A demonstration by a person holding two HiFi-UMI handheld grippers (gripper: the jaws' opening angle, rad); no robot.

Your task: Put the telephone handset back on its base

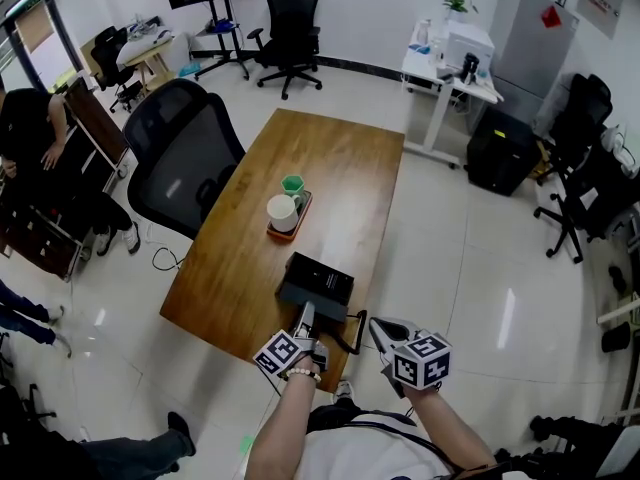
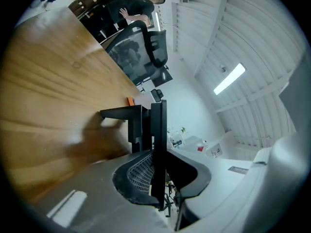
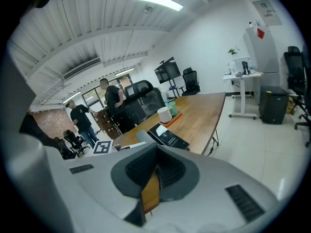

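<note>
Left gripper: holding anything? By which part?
Yes: left gripper clamps the black plastic telephone handset across its narrow thickness; the rest juts forward.

The desk [image 1: 340, 168] is warm brown wood with a streaked grain. At the frame's centre, a white mug [image 1: 282, 212] and a green cup [image 1: 292, 184] share an orange tray [image 1: 303, 215]. Lower down, the telephone base [image 1: 316, 286] and the handset [image 2: 158, 130] are black. The grey left claw [image 1: 304, 318] and right claw [image 1: 374, 326] carry black-and-white square-marked cubes.
</note>
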